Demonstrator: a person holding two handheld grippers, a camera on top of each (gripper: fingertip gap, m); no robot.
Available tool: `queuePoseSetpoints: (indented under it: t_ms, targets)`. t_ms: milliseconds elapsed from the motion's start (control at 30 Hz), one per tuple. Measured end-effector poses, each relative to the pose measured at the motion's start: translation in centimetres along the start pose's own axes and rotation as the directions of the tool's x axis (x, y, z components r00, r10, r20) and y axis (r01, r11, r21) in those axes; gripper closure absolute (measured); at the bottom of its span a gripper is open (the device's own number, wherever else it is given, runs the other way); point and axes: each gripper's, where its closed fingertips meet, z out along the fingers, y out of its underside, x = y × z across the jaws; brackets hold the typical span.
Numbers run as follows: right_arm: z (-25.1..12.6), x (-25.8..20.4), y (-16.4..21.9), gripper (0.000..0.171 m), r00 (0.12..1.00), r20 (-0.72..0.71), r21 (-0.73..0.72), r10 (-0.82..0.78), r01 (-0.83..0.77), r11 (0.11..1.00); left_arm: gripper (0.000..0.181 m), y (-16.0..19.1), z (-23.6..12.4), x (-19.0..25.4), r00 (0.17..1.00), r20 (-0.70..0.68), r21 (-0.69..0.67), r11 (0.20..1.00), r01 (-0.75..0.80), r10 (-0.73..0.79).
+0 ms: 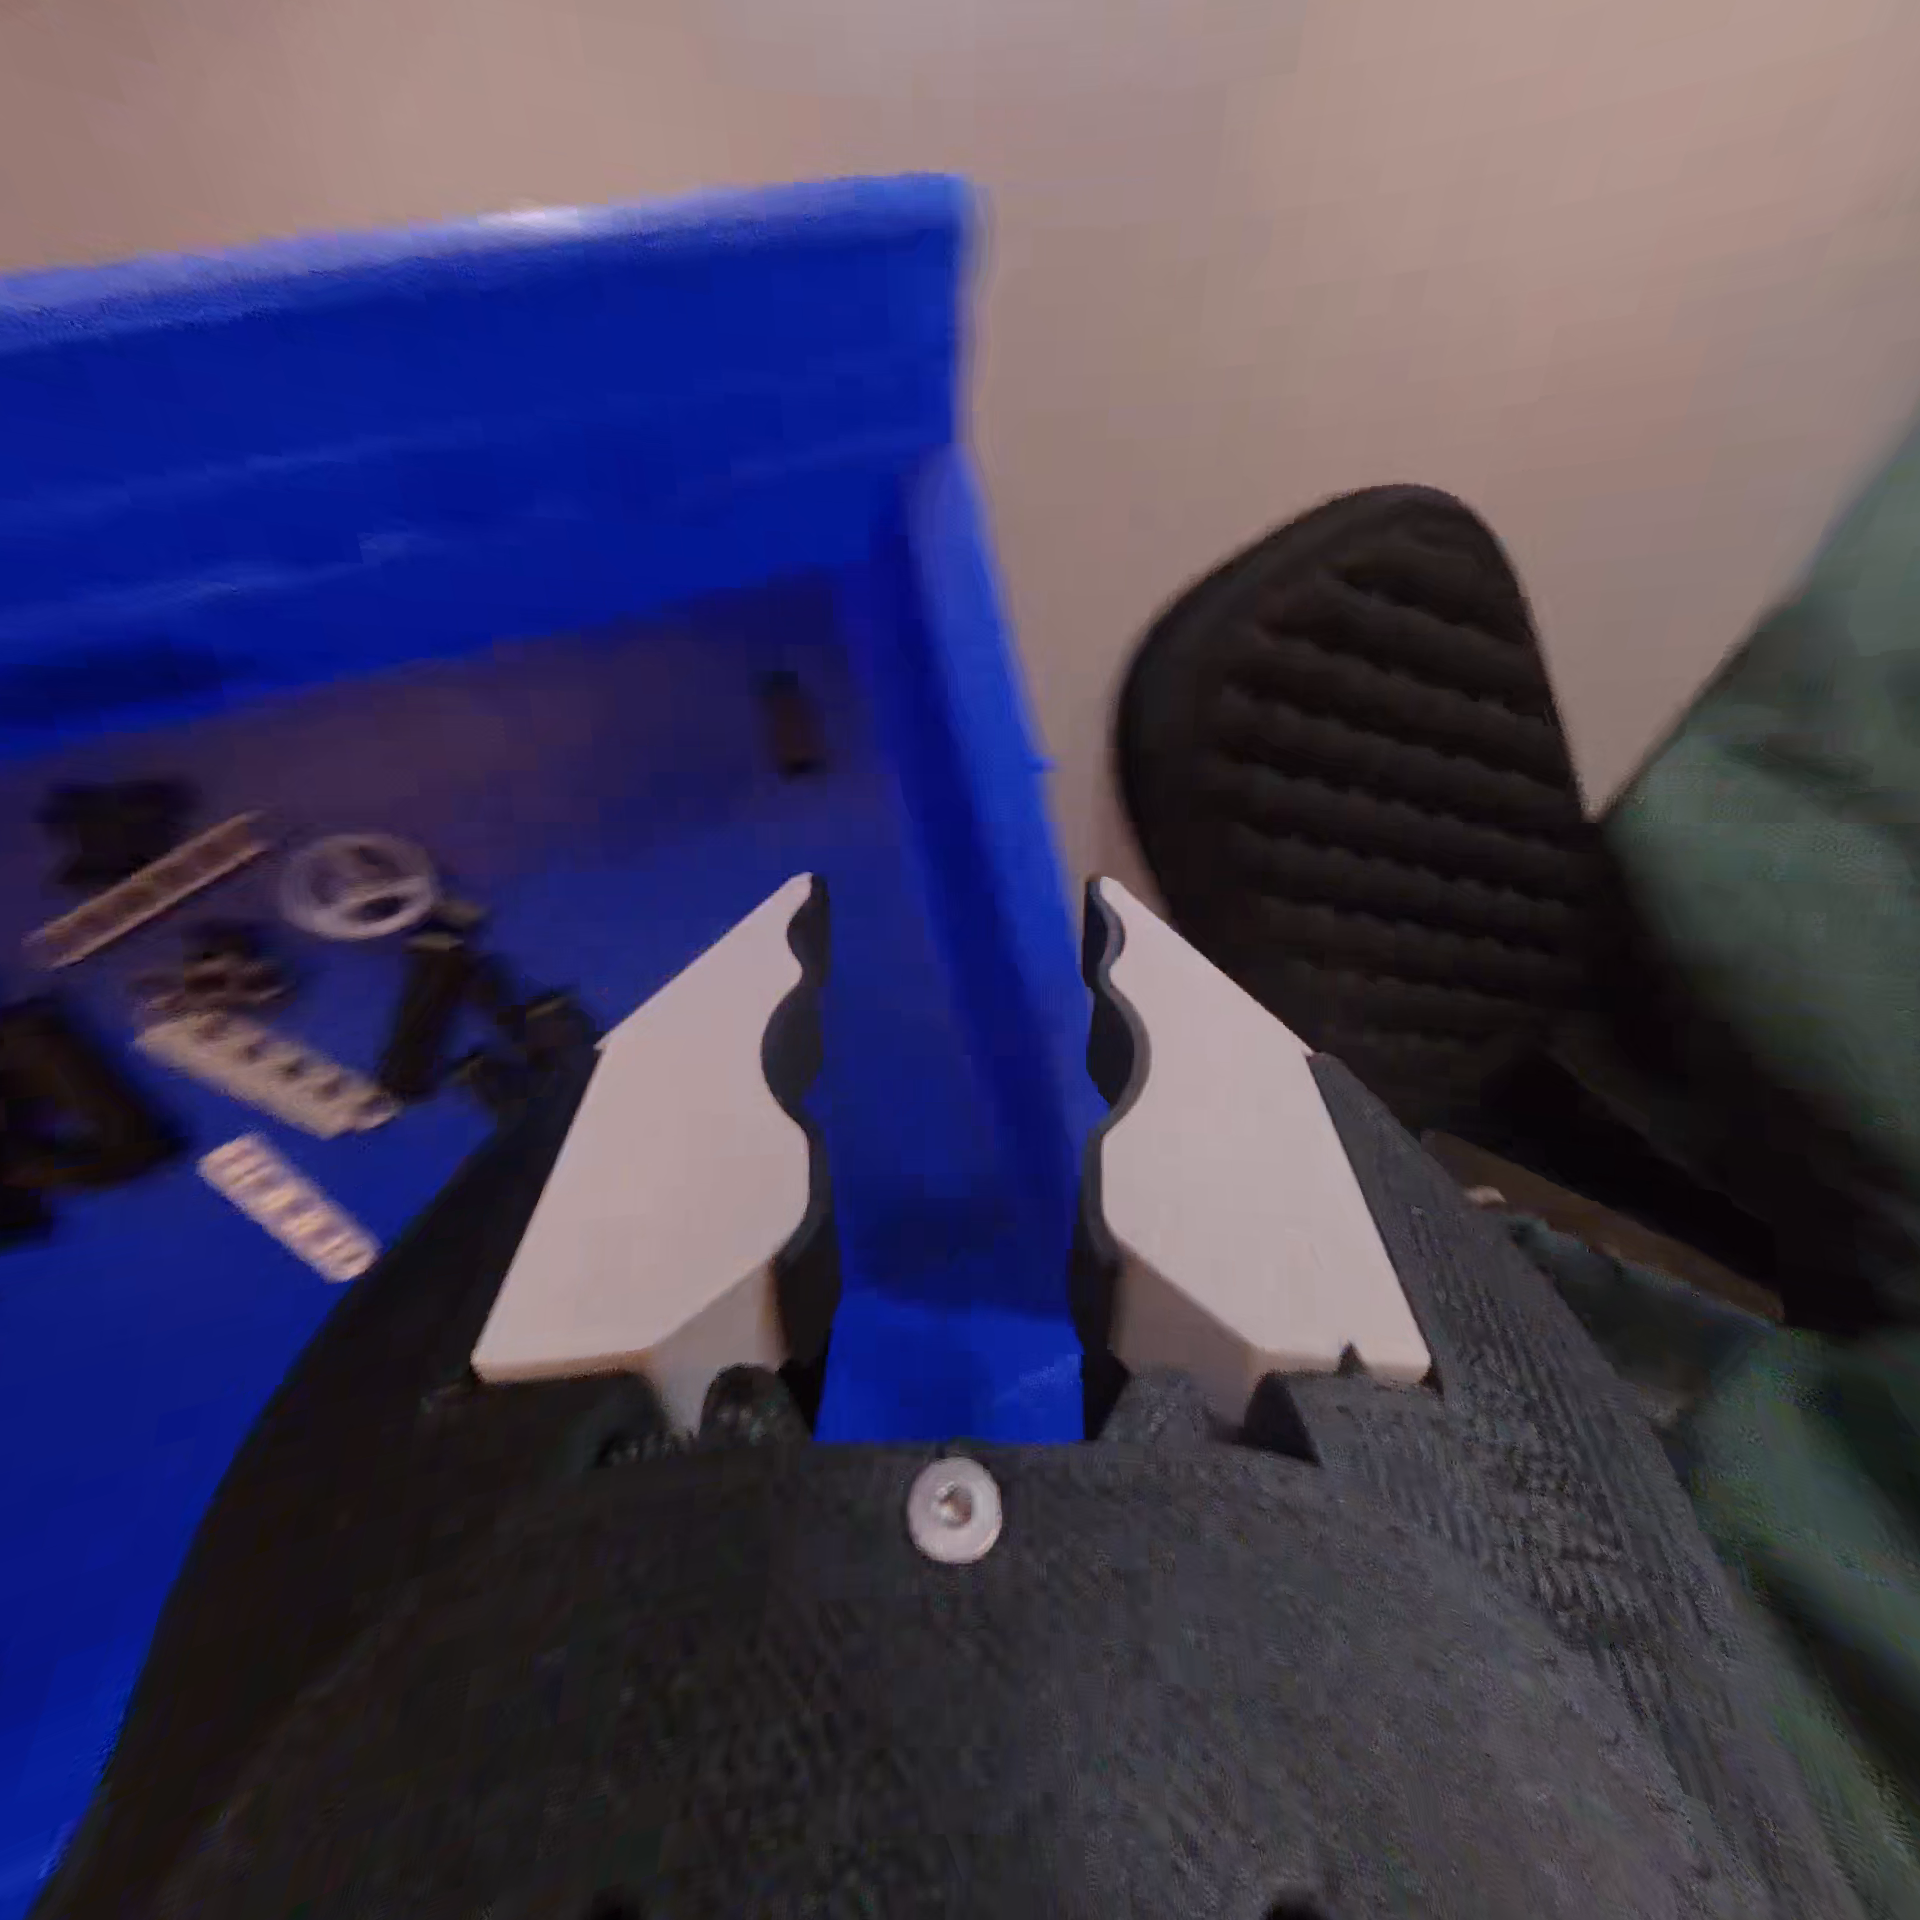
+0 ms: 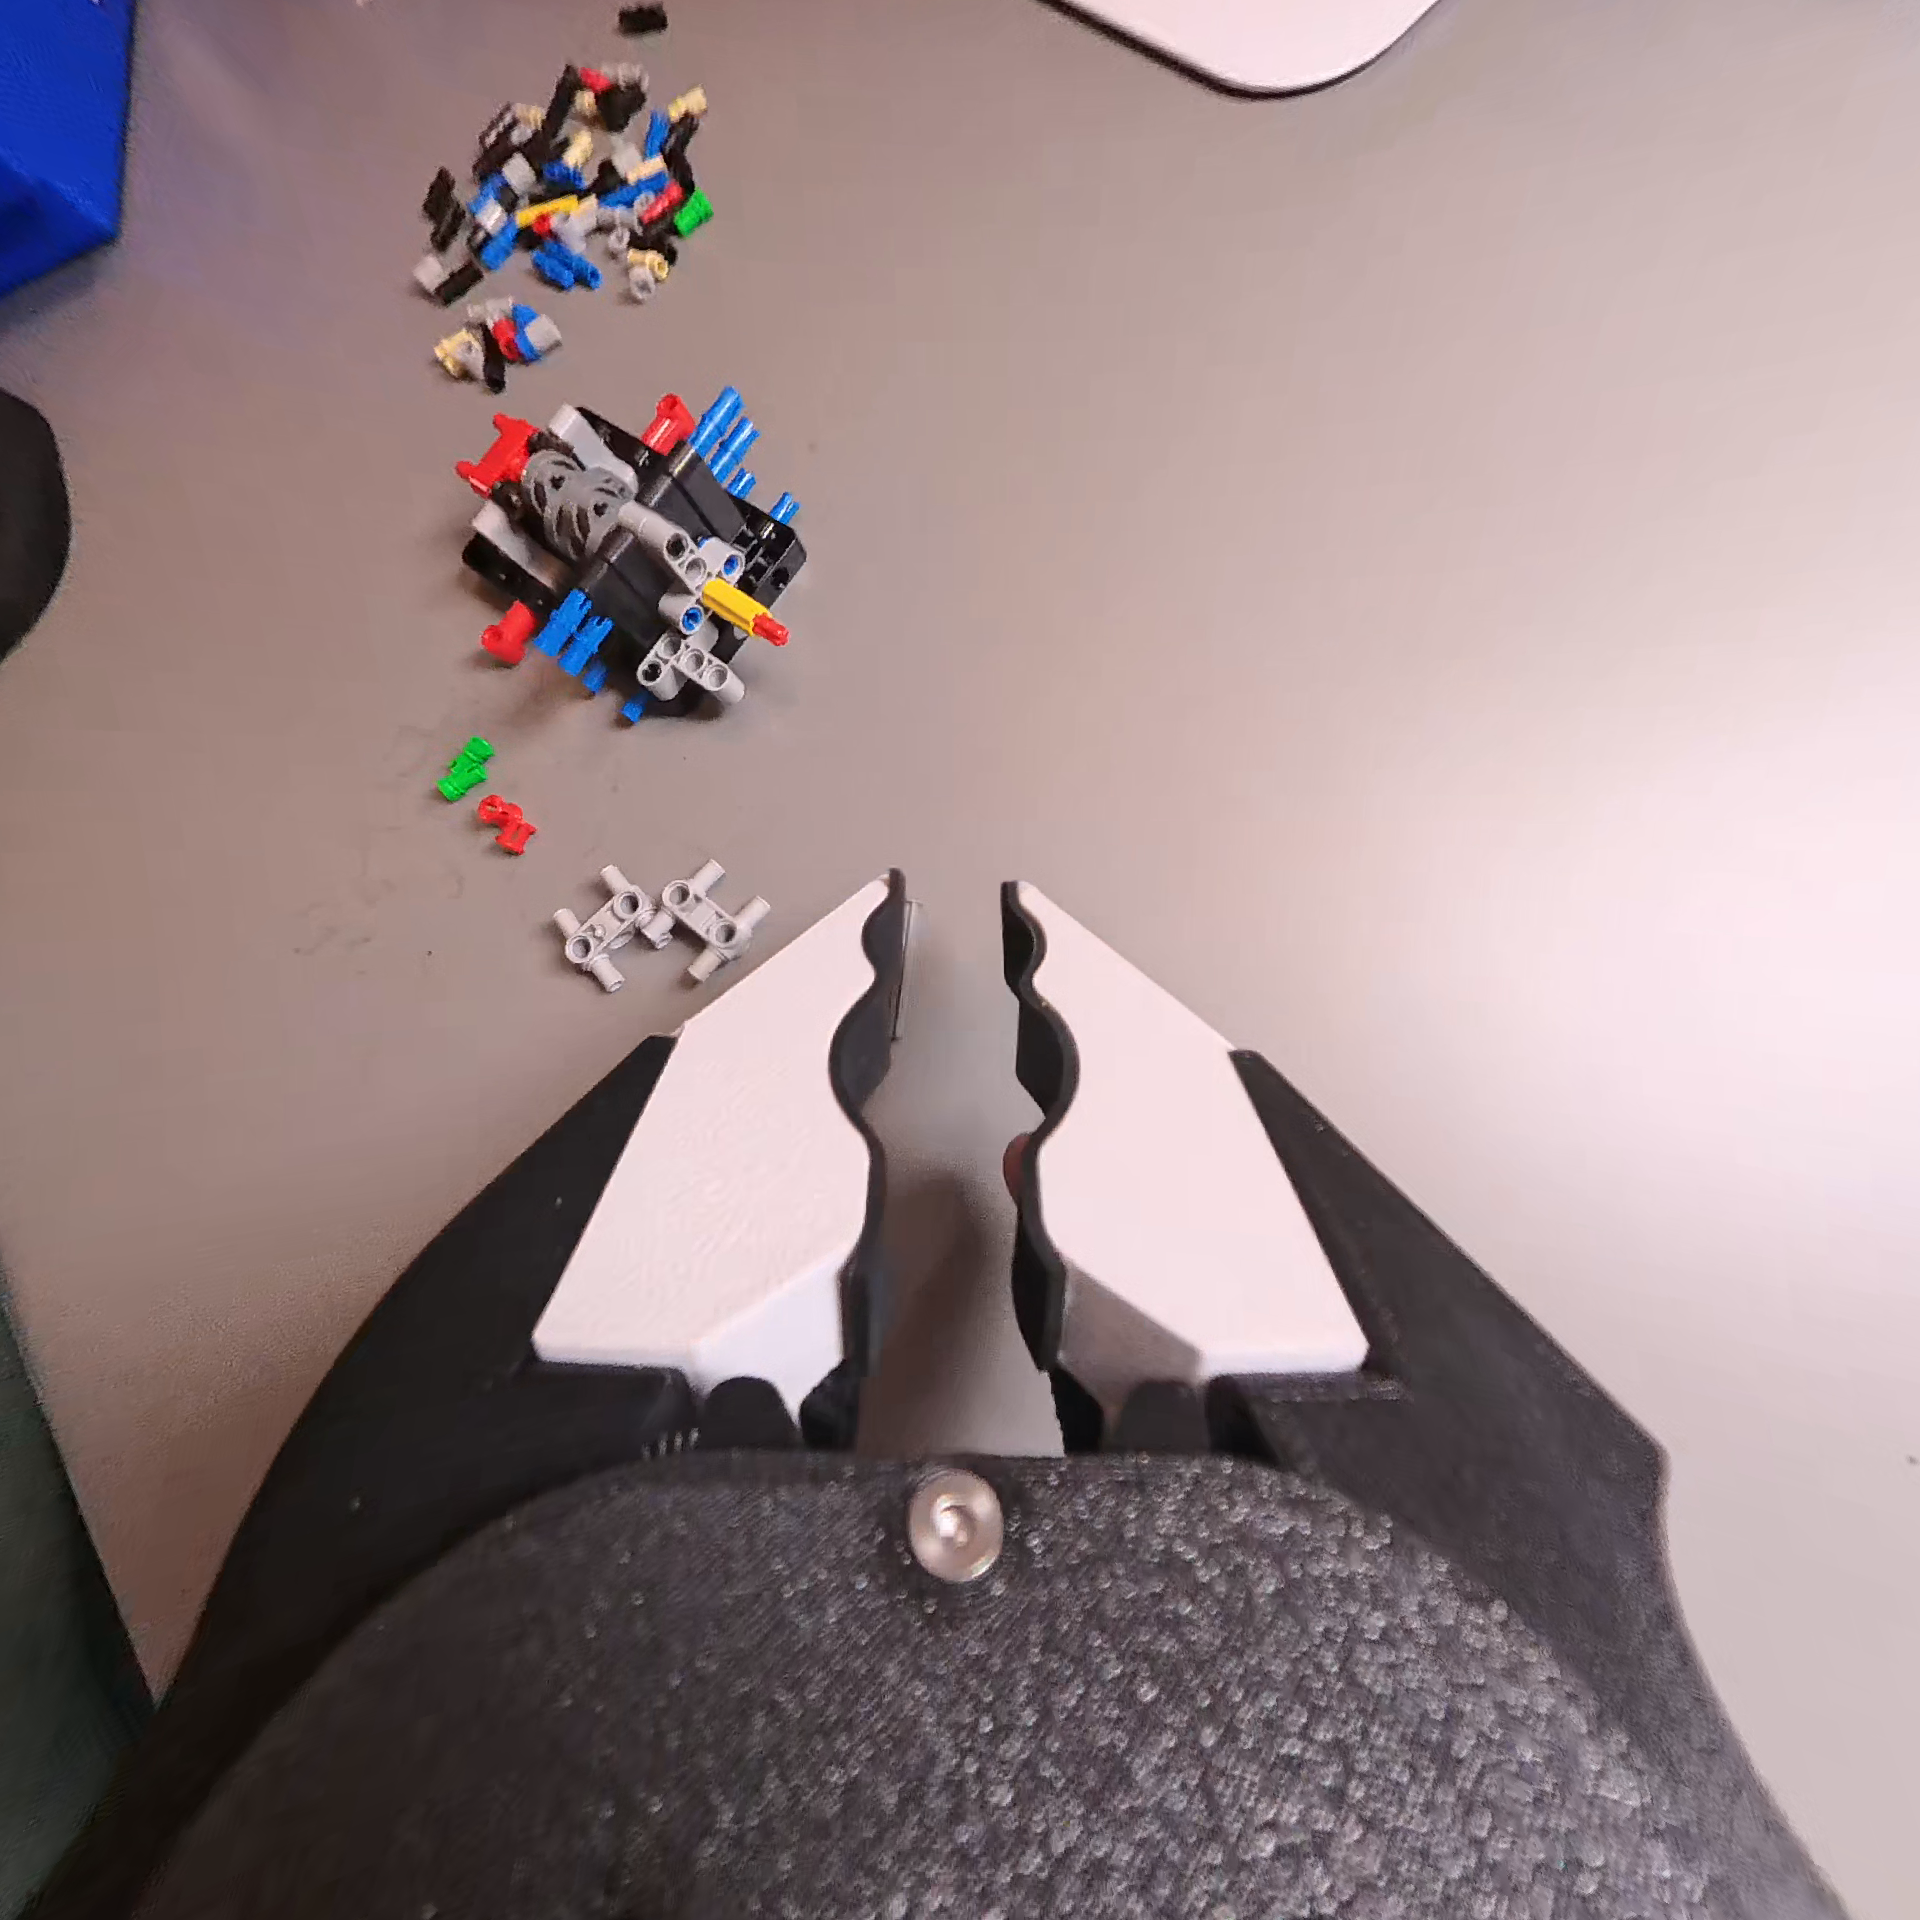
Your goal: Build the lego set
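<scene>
In the blurred left wrist view my left gripper point(image 1: 956, 894) is open and empty, held over the right wall of a blue bin point(image 1: 520, 436). Grey beams, a pale wheel point(image 1: 358, 883) and black pieces lie on the bin floor to its left. In the right wrist view my right gripper point(image 2: 951, 894) is open and empty above the grey table point(image 2: 1351, 623). A part-built Lego assembly point(image 2: 623, 551), black and grey with red, blue and yellow pins, sits ahead to the left. Two grey connectors point(image 2: 665, 925) lie just left of the left fingertip.
A pile of small mixed pieces point(image 2: 571, 197) lies beyond the assembly. A green piece point(image 2: 464, 769) and a red piece point(image 2: 506, 821) lie near it. A blue bin corner point(image 2: 52, 135) is at top left, a white object point(image 2: 1247, 31) at the top. A black padded chair arm point(image 1: 1371, 790) stands right of the bin. Some 50 cm of space lies between my two pairs of fingers. The pale wheel point(image 1: 358, 883) is about 9 cm from my left fingertips and 55 cm from my right.
</scene>
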Motion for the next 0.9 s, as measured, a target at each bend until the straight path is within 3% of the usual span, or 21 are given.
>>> queuePoseSetpoints:
  t_ms: [33,133,167,233,367,467,600,667,800,900]
  targets:
    - [-0.3,0.3,0.0,0.155,1.0,-0.007,0.017,0.018,-0.018,1.0,0.135,0.4,0.7,1.0,1.0,-0.002,-0.032,0.999,-0.016,0.016]
    - [-0.8,1.0,-0.1,0.157,0.998,-0.028,0.046,0.052,-0.051,0.998,0.141,2.5,3.0,1.4,0.994,0.093,-0.185,0.982,-0.047,0.065]
    - [-0.9,1.1,-0.1,0.157,0.998,-0.033,0.054,0.054,-0.052,0.997,0.155,2.7,3.2,0.8,0.987,0.144,-0.209,0.977,-0.047,0.078]
    - [-0.9,1.1,-0.3,0.158,0.998,-0.034,0.069,0.051,-0.048,0.996,0.156,2.6,2.6,1.0,0.986,0.152,-0.216,0.976,-0.041,0.074]
    - [-0.9,0.6,-0.5,0.159,0.999,-0.025,0.087,0.031,-0.029,0.996,0.156,-0.9,-3.3,2.7,0.984,0.168,-0.021,0.998,-0.053,0.055]
    - [-1.0,0.4,-0.4,0.159,0.999,-0.013,0.107,0.032,-0.03,0.994,0.155,-1.9,-5.9,3.1,0.982,0.183,0.023,0.999,-0.042,0.037]
    - [-0.9,0.5,0.0,0.16,0.999,0.007,0.144,0.051,-0.051,0.988,0.157,-0.2,-1.3,2.7,0.984,0.175,-0.088,0.996,-0.019,0.034]
    - [-0.9,0.5,0.3,0.161,0.998,0.013,0.151,0.064,-0.065,0.986,0.158,-0.1,0.8,2.2,0.983,0.184,-0.08,0.997,0.001,0.014]
    - [-1.5,0.7,0.5,0.161,0.998,0.013,0.163,0.066,-0.067,0.984,0.158,0.6,2.9,1.2,0.976,0.216,-0.107,0.994,0.015,0.009]
    - [-1.9,0.7,0.6,0.162,0.998,0.012,0.178,0.069,-0.07,0.981,0.155,0.8,3.2,1.3,0.987,0.158,-0.1,0.994,0.044,-0.028]
